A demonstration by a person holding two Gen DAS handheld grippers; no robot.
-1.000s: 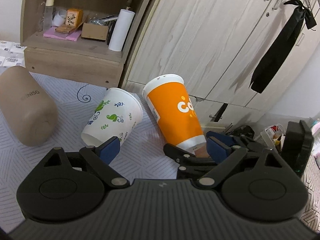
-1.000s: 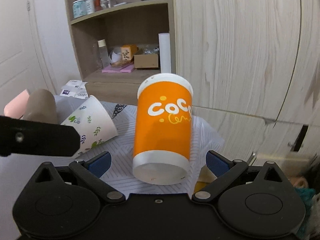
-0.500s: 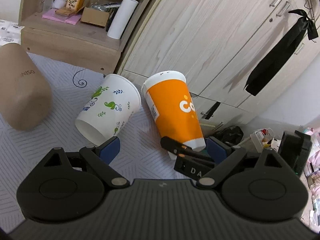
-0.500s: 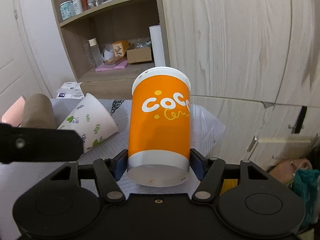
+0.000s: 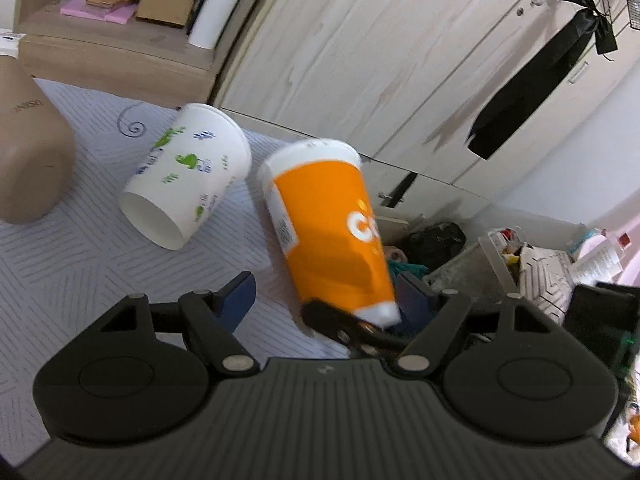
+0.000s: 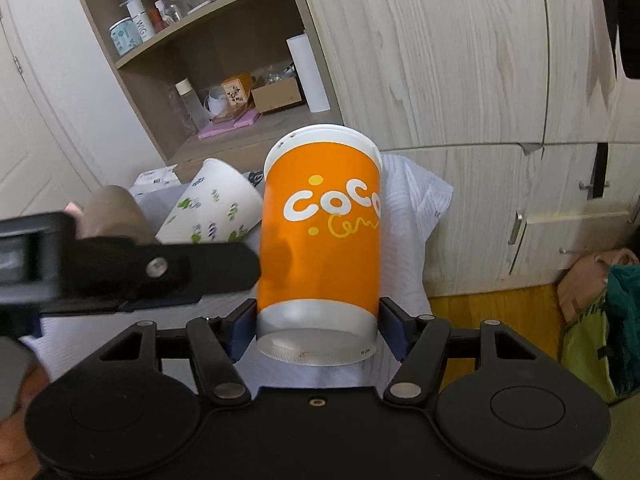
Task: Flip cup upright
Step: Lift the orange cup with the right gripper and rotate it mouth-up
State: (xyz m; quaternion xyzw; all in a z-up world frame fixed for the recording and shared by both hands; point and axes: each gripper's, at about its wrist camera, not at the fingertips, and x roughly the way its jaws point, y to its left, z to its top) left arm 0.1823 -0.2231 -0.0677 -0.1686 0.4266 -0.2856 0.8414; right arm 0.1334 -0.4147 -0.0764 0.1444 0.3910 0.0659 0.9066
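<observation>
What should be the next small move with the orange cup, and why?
Probably rotate the right gripper so the cup's narrow base turns downward. Its blue pads are shut on the base end of the orange cup, which is lifted off the cloth with its wide rim pointing away. The left gripper is open, holding nothing.

Cup (image 6: pixel 320 240): orange body with white lettering, yellow script and dots, a white rim and a white band at its base. Second cup (image 5: pixel 188 172): white, printed with green and blue leaf sprigs; beside it a plain tan-brown cylinder (image 5: pixel 28 152). Cloth (image 5: pixel 80 264): pale grey-white with fine chevron lines and a dark blue spiral; gripper pads (image 5: pixel 240 298) dark blue on black arms.
</observation>
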